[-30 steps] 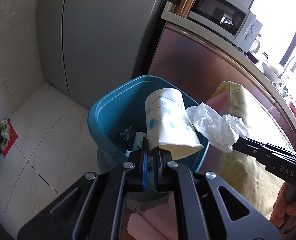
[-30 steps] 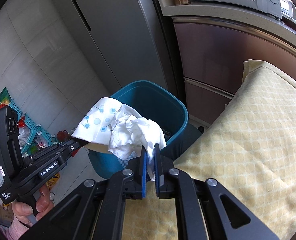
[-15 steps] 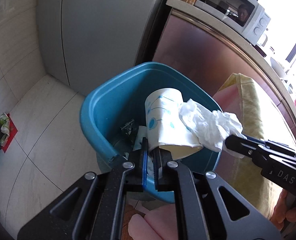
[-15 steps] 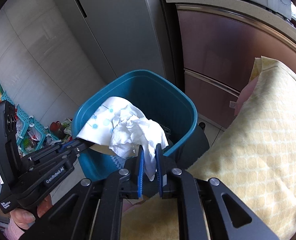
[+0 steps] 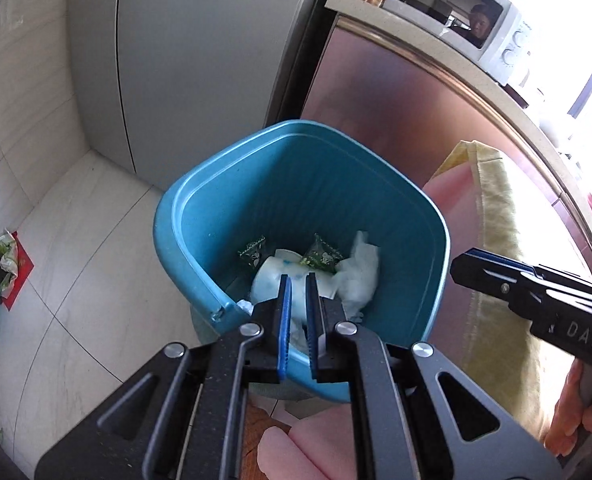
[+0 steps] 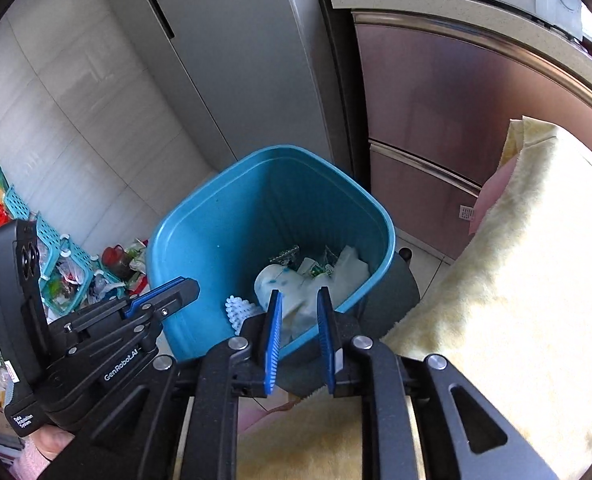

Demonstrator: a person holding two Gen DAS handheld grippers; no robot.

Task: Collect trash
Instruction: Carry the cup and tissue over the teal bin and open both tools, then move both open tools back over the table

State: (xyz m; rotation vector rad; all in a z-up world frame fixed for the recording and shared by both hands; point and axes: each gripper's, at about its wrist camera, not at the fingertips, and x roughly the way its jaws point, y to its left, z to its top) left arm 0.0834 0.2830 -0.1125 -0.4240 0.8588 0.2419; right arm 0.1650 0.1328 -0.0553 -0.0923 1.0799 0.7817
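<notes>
The blue bin [image 5: 223, 216] fills the middle of both frames, with the paper cup [image 5: 269, 276] and crumpled tissue [image 5: 360, 272] lying at its bottom among green wrappers [image 5: 322, 256]. The left gripper [image 5: 298, 312] sits at lower centre over the near rim, fingers narrowly apart and empty. The right gripper [image 6: 298, 324] has fingers wider apart, holding nothing. A yellow cloth [image 6: 508, 280] lies at the right
</notes>
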